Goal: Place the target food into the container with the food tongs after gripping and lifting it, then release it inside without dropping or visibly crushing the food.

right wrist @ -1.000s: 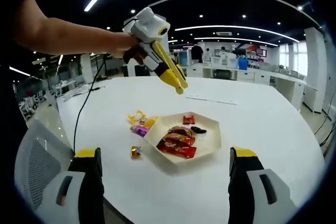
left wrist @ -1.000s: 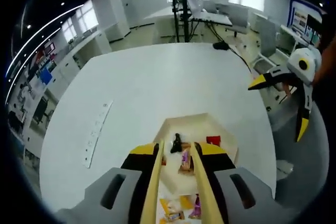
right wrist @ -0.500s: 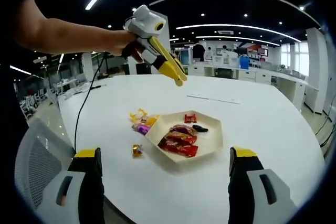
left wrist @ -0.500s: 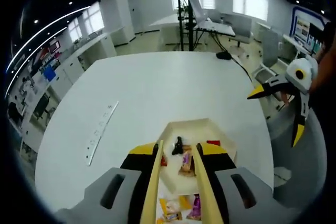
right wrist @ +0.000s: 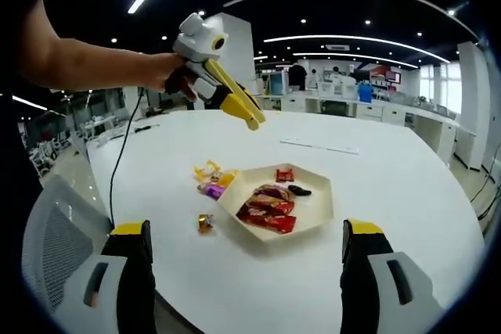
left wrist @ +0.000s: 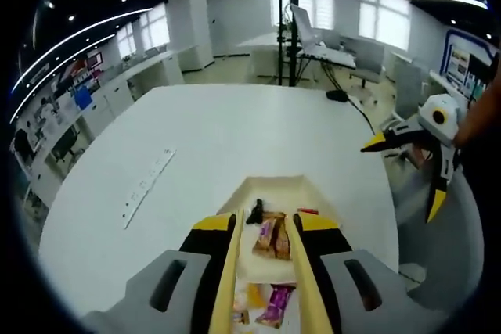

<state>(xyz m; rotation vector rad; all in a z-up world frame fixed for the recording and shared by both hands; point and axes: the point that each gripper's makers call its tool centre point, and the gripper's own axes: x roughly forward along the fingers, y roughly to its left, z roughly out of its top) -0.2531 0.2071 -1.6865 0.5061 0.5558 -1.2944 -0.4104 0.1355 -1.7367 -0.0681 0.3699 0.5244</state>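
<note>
You are holding the left gripper (right wrist: 249, 120), jaws nearly together and empty, at upper left, the right gripper (right wrist: 246, 271) spread wide below, while light, crinkly, slippery wrapped candies (right wrist: 210, 180) are lying left of the tray (right wrist: 313, 213), best pinched mid-wrapper.

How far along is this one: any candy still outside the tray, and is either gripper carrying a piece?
Several wrapped candies lie in the white tray. The left gripper hangs in the air above the table, nothing visibly between its tips; the right gripper is open and empty. Left: the yellow and purple candies and a small gold candy on the table.
</note>
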